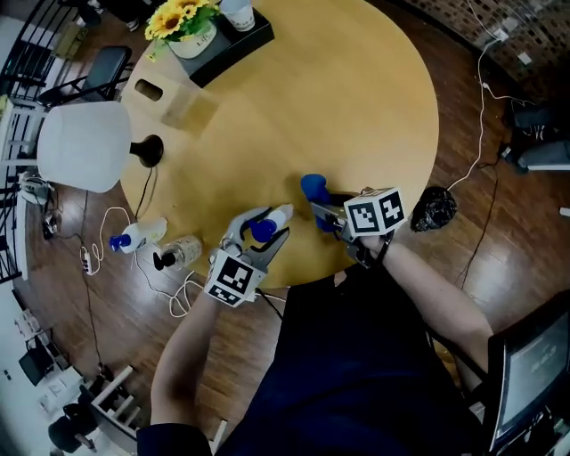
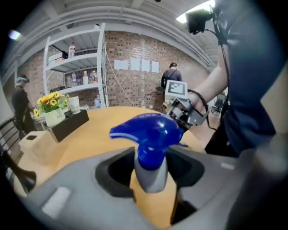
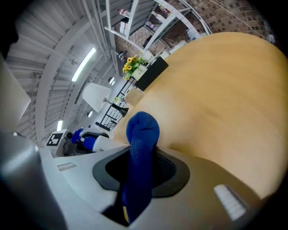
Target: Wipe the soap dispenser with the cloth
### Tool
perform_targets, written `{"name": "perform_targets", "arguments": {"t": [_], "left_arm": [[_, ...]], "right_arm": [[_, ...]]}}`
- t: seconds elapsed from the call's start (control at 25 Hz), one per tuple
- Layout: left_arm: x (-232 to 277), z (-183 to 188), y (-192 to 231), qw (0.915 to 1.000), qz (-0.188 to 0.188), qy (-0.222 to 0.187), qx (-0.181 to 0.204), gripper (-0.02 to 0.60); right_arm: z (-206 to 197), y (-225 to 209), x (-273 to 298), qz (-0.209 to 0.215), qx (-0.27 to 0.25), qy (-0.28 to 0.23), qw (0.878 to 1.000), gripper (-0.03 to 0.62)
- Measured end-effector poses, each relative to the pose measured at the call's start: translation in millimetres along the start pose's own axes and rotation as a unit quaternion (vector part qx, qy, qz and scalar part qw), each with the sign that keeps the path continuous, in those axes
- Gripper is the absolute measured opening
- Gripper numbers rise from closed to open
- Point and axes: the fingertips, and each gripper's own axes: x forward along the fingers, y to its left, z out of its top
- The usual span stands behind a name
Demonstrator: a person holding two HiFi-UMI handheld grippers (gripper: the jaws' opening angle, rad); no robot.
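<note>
The soap dispenser (image 1: 278, 217) has a white body and a blue pump head (image 2: 148, 133). My left gripper (image 1: 263, 235) is shut on its neck, just under the pump head, and holds it over the table's near edge. The jaws press on the neck from both sides in the left gripper view (image 2: 150, 176). My right gripper (image 1: 326, 212) is shut on a bunched blue cloth (image 1: 313, 189), which sticks up from between the jaws (image 3: 142, 148). The cloth hangs just right of the dispenser, a small gap apart. In the right gripper view the dispenser (image 3: 96, 143) shows at the left.
The round wooden table (image 1: 356, 98) carries a black tray (image 1: 233, 44) with a sunflower pot (image 1: 189, 25) at its far side. A white-shaded lamp (image 1: 85, 147) stands at the left. Two bottles (image 1: 141, 236) lie on the floor with cables. A black bag (image 1: 434, 207) sits to the right.
</note>
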Motion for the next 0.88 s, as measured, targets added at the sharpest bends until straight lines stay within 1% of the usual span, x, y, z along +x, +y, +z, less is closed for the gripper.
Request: {"name": "perform_targets", "arguments": {"t": [0.08, 0.12, 0.16, 0.2, 0.24, 0.28, 0.32, 0.4, 0.44, 0.52, 0.56, 0.68, 0.72, 0.76, 0.8, 0.88], "left_arm": [[-5, -6, 0, 0.9999, 0.009, 0.002, -0.007, 0.210], [-9, -8, -1, 0.9998, 0.015, 0.001, -0.012, 0.210], [-12, -9, -2, 0.9997, 0.020, -0.001, -0.016, 0.210], [-14, -9, -3, 0.9995, 0.025, -0.004, -0.020, 0.210], [-16, -10, -3, 0.9992, 0.030, -0.007, -0.024, 0.210], [-17, -10, -4, 0.9990, 0.035, -0.009, -0.028, 0.210], [-18, -11, -4, 0.9987, 0.039, -0.010, -0.031, 0.210], [-18, -12, -4, 0.9984, 0.042, -0.011, -0.034, 0.210], [-18, -12, -4, 0.9984, 0.043, -0.012, -0.036, 0.210], [-17, -11, -3, 0.9983, 0.042, -0.014, -0.038, 0.210], [-17, -11, -3, 0.9983, 0.041, -0.015, -0.039, 0.210], [-18, -12, -4, 0.9981, 0.041, -0.019, -0.041, 0.210], [-18, -12, -4, 0.9981, 0.041, -0.020, -0.041, 0.210], [-18, -12, -4, 0.9981, 0.041, -0.021, -0.041, 0.210], [-17, -12, -4, 0.9981, 0.041, -0.021, -0.042, 0.210], [-15, -13, -4, 0.9980, 0.039, -0.022, -0.043, 0.210]], "right_arm": [[-11, -6, -4, -0.029, -0.041, 0.023, 0.998, 0.111], [-16, -7, -4, -0.047, -0.077, 0.038, 0.995, 0.110], [-20, -5, -5, -0.065, -0.126, 0.055, 0.988, 0.110], [-22, -1, -4, -0.081, -0.184, 0.070, 0.977, 0.110], [-22, 7, -2, -0.092, -0.245, 0.084, 0.962, 0.110], [-20, 18, 1, -0.097, -0.305, 0.094, 0.943, 0.110], [-18, 30, 5, -0.099, -0.363, 0.103, 0.921, 0.109], [-17, 52, 14, -0.099, -0.471, 0.115, 0.869, 0.109], [-18, 61, 18, -0.098, -0.517, 0.117, 0.843, 0.109], [-22, 70, 28, -0.098, -0.589, 0.122, 0.793, 0.107], [-26, 70, 32, -0.102, -0.622, 0.130, 0.765, 0.107], [-40, 58, 46, -0.115, -0.712, 0.168, 0.673, 0.104], [-43, 53, 49, -0.119, -0.733, 0.182, 0.645, 0.104], [-47, 47, 52, -0.121, -0.749, 0.196, 0.621, 0.103], [-49, 41, 54, -0.123, -0.760, 0.210, 0.603, 0.103], [-54, 31, 57, -0.125, -0.775, 0.240, 0.571, 0.103]]}}
